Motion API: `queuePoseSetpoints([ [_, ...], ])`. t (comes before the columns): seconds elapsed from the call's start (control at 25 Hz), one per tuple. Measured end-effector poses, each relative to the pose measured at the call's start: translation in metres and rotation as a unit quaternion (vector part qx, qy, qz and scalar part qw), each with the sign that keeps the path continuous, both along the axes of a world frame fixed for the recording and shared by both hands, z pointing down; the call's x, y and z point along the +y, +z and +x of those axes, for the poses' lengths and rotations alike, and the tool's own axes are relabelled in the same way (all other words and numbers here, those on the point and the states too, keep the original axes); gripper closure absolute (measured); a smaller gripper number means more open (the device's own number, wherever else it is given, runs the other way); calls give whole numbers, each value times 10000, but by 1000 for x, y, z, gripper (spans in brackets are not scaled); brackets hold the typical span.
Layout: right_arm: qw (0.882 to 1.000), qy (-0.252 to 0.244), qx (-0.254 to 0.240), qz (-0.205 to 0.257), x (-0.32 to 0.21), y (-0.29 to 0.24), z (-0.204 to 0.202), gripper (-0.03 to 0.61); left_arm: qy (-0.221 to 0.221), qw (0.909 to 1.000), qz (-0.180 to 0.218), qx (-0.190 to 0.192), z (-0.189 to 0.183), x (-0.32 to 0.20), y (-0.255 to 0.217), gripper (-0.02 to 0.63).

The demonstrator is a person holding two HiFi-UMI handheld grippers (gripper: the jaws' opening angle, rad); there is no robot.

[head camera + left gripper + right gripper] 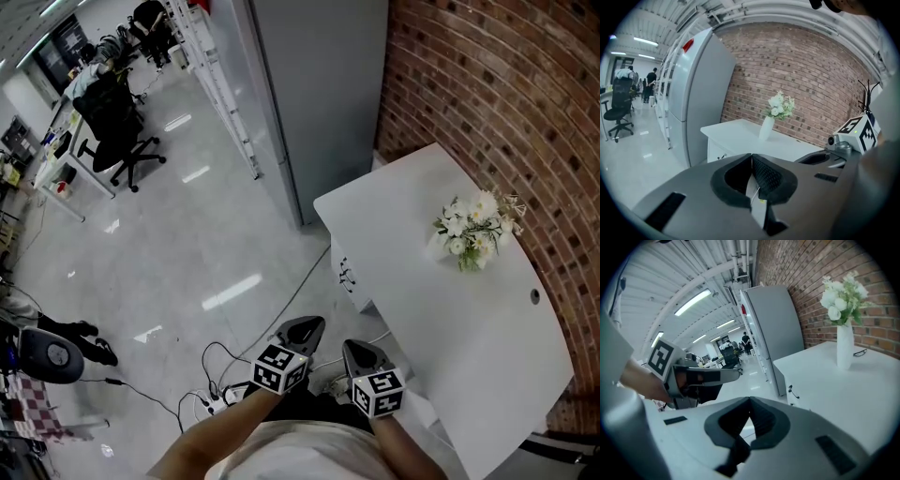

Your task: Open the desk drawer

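The white desk (450, 319) stands against the brick wall at the right. Its drawer front faces the floor side, and a small dark handle (345, 274) shows on it. The same handle (721, 157) is small in the left gripper view and lies ahead in the right gripper view (791, 391). My left gripper (302, 330) and right gripper (364, 354) hover side by side near the desk's near corner, short of the drawer and apart from it. The left gripper's (752, 155) jaws are shut and empty. The right gripper's (750, 400) tips also meet with nothing between them.
A white vase of flowers (472, 230) stands on the desk near the wall, and a pair of glasses (860, 352) lies beside it. A tall grey cabinet (319, 84) stands beyond the desk. Cables and a power strip (211, 403) lie on the floor at my left.
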State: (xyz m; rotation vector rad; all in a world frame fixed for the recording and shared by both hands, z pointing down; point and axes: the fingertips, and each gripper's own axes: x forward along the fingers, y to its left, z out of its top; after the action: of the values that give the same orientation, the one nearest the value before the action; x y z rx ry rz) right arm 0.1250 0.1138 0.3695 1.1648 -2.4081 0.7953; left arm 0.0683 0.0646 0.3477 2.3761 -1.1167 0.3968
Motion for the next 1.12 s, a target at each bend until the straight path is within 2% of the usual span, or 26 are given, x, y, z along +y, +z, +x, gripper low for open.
queuePoseSetpoints([
  [0.16,9997,86,218,10,-12,5,-1,563,397,9992,5,104,0,-24,16,603],
  [0.32,9980,57,632,-78,-23,15,-5,563,741,9973,-12,24,3,-57,56,603],
  [0.44,9956,-21,924,-166,-29,21,-17,563,1318,9905,312,-219,8,-89,72,603],
  [0.56,9934,3,1102,-322,-33,36,-24,563,1708,9836,516,-264,11,-106,85,601],
  [0.84,9927,-57,1145,-368,-49,84,-57,563,2671,9562,1030,-602,17,-125,129,600],
  [0.88,9927,-22,1145,-377,-53,91,-60,563,2781,9523,1072,-661,17,-128,137,593],
  [0.96,9929,45,1121,-384,-61,102,-67,563,2971,9453,1119,-753,18,-134,150,517],
  [1.04,9931,62,1103,-382,-66,109,-72,563,3143,9388,1146,-823,21,-138,160,512],
  [1.12,9928,43,1132,-382,-69,114,-76,563,3391,9284,1219,-912,28,-139,168,508],
])
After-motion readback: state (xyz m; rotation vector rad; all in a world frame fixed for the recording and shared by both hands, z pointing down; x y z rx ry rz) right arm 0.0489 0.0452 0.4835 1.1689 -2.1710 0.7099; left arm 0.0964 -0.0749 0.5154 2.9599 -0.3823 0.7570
